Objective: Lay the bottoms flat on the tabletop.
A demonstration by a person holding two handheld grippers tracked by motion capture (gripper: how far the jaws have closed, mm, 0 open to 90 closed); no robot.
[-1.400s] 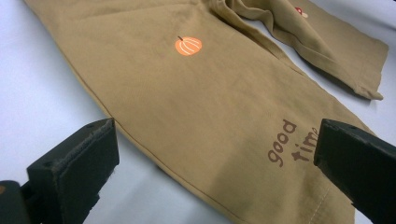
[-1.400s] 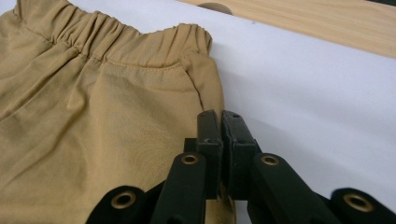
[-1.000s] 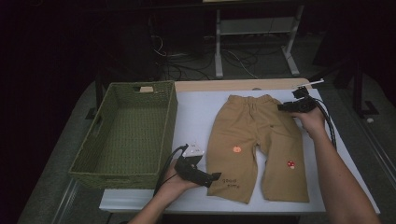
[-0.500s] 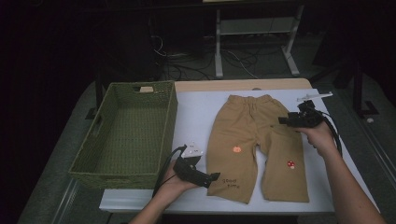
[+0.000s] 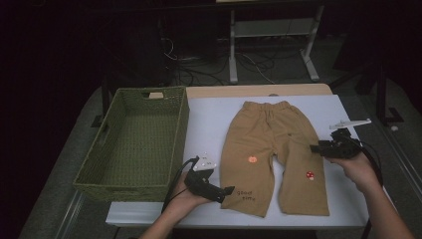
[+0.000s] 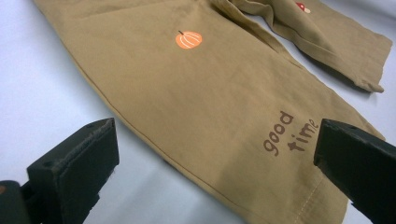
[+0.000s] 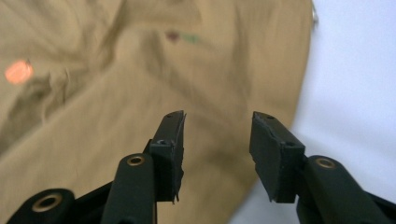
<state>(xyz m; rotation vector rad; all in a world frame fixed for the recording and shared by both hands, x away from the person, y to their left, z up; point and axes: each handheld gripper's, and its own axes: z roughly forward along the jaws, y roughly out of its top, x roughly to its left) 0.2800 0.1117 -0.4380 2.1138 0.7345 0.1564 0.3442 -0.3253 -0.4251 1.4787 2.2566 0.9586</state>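
Tan trousers (image 5: 271, 157) for a small child lie flat on the white counter (image 5: 209, 124), waistband at the far side and both legs pointing toward the person, with a green woven basket (image 5: 134, 144) just beside them on the left. Over the last second the right tool (image 5: 314, 148) has slid along the trousers' right edge, from up near the waistband to about halfway down the right leg, and it now hovers at that outer seam. Its jaws have just narrowed a little, yet in the right gripper view they stand apart with nothing between them, the blurred tan cloth (image 7: 140, 84) lying beyond their tips. The left tool (image 5: 225, 191) has kept its place at the hem of the left leg, beside the printed words "good time" (image 6: 289, 133); in the left gripper view its jaws are wide apart above the cloth, released. Neither tool has taken hold yet. Judging from this, the right tool is hunting for a grip point on the leg, likely so the trousers can be folded, perhaps for the basket.
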